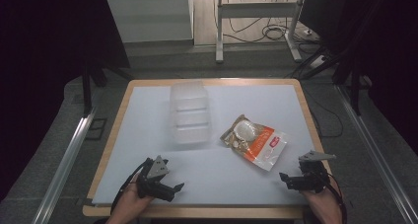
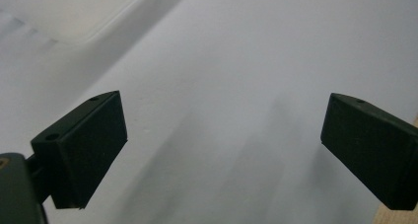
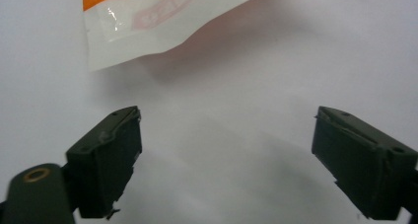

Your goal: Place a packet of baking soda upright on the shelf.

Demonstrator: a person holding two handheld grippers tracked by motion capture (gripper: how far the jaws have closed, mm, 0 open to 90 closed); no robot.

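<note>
An orange and white snack packet (image 1: 254,142) with a clear window lies flat on the white table top, right of centre. Its white bottom edge (image 3: 162,26) appears at the top of the right gripper view, a short way ahead of the jaws. A clear plastic container (image 1: 190,112) stands left of the packet. My right gripper (image 1: 286,177) rests near the front right corner, open, with nothing between its pads (image 3: 111,157). My left gripper (image 1: 178,187) sits near the front left, open and empty, with one corner of the container (image 2: 64,12) far off at upper left.
The white sheet (image 1: 162,174) covers a wooden table whose rim (image 1: 197,212) runs along the front. Beyond the far edge stand a metal frame (image 1: 256,17) and floor cables (image 1: 276,34). Aluminium rails (image 1: 69,155) flank both sides.
</note>
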